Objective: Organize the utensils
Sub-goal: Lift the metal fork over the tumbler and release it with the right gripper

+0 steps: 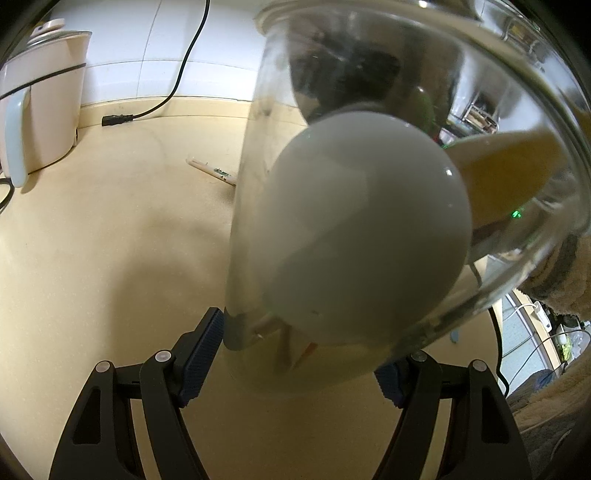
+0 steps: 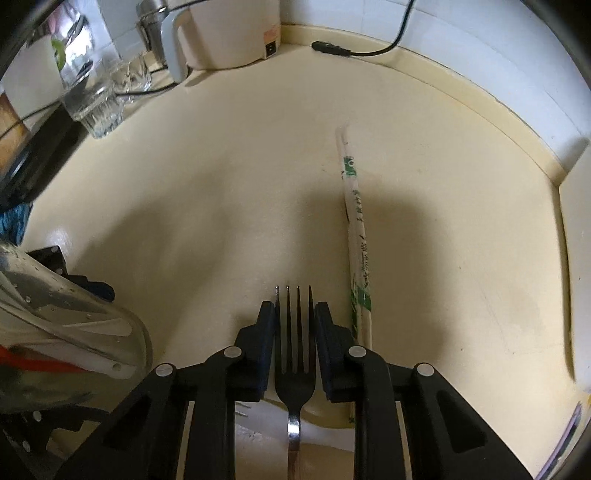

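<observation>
We see the glass jar (image 1: 369,184) first — clear, wide-mouthed, tilted toward the left wrist camera, filling most of that view. Our left gripper (image 1: 303,354) clamps it near its base, a finger (image 1: 203,354) pressed on each side. Inside sits a white spoon (image 1: 362,229), its rounded bowl against the glass, with a pale wooden utensil (image 1: 517,177) beside it.

In the right wrist view, our right gripper (image 2: 294,314) has its fingers close on either side of a dark metal fork (image 2: 294,339), tines pointing away over the beige countertop (image 2: 184,221); whether the pads actually press the fork, we cannot tell.

Just right of the fork lies a pair of chopsticks in a white-and-green paper sleeve (image 2: 354,236), flat on the counter. Farther back stand a cream kettle (image 2: 229,33), a drinking glass (image 2: 96,107) and a loose black power plug (image 2: 330,48).
</observation>
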`<state>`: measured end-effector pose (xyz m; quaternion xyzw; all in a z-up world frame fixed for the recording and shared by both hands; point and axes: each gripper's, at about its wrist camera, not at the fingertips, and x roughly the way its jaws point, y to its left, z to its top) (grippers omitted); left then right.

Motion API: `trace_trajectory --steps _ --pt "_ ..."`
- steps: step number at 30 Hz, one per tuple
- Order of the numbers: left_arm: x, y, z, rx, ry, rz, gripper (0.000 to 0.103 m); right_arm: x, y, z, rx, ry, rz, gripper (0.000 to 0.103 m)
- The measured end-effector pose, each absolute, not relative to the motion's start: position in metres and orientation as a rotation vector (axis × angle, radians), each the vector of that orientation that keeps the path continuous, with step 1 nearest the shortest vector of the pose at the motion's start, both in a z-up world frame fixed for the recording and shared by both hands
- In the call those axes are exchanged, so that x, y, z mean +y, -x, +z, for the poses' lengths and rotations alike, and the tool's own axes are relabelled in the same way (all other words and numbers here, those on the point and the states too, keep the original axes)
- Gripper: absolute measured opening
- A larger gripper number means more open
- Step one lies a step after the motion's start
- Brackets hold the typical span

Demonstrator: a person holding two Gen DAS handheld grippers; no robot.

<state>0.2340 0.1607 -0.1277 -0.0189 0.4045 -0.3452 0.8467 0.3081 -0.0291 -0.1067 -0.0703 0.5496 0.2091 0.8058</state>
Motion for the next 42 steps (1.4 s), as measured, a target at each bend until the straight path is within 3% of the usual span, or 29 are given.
trace_trajectory --steps 15,27,42 --pt "0.161 -0.236 -0.127 0.852 0.033 -0.727 0.078 -0.063 -0.259 0.015 0.802 -0.047 0.322 0.021" --pt "0.16 -0.234 -0.124 0.852 0.021 -0.731 0.078 -0.052 -0.235 0.114 0.566 -0.025 0.323 0.018" --pt "0.16 -0.236 -0.124 0.853 0.024 -0.731 0.078 -0.038 -0.184 0.202 0.44 0.011 0.44 0.018"
